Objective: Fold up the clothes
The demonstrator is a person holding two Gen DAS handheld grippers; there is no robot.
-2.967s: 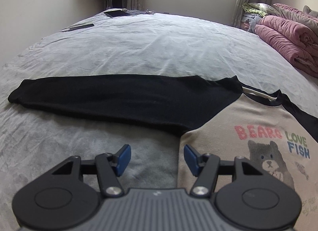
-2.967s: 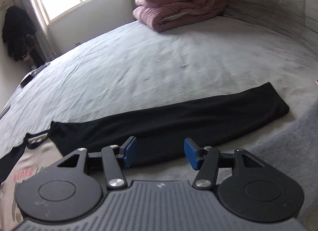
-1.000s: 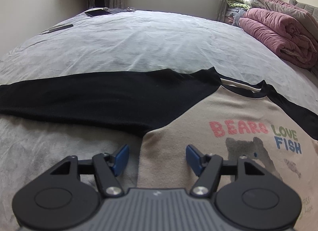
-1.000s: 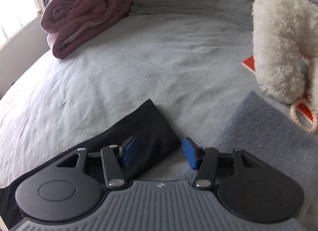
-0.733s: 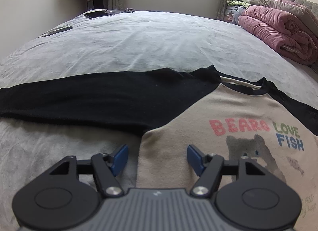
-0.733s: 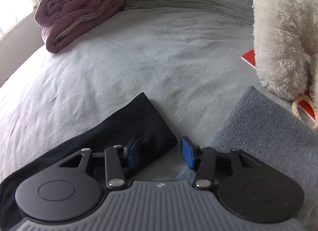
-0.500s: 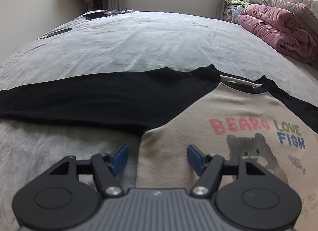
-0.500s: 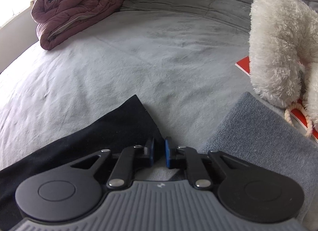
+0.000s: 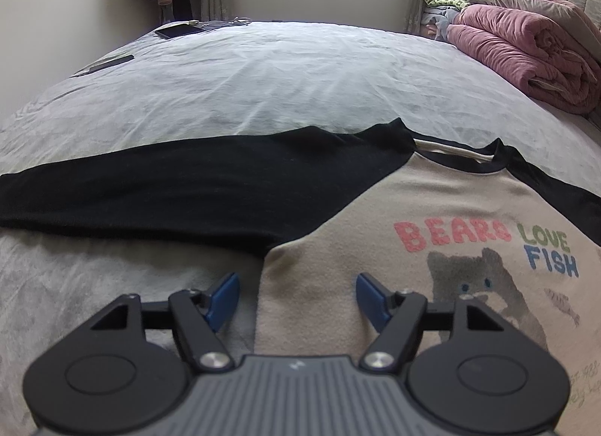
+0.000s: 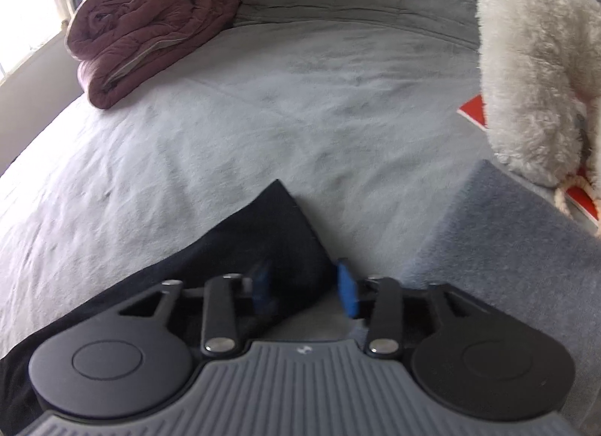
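Observation:
A beige shirt (image 9: 375,218) with a bear print and black sleeves lies flat on the grey bed. Its left sleeve (image 9: 169,188) stretches out to the left. My left gripper (image 9: 296,282) hovers low over the shirt's side edge below the armpit; its jaws are opening and the beige edge lies between them, untouched. In the right wrist view the other sleeve's cuff (image 10: 270,225) is bunched into a point. My right gripper (image 10: 302,278) straddles the cuff's corner; its blurred jaws are opening and the pads stand off the cloth.
A rolled pink quilt (image 9: 526,56) (image 10: 150,19) sits at the head of the bed. A white plush toy (image 10: 537,60) and a red item (image 10: 475,109) lie right of the cuff, beside a grey folded cloth (image 10: 507,248). A tablet (image 9: 176,30) and a phone (image 9: 110,62) rest at the far corner.
The right gripper slid along the sleeve to its cuff, snapped shut there, and has spread apart again; the cuff is now pushed into a peak. The left jaws widened slightly.

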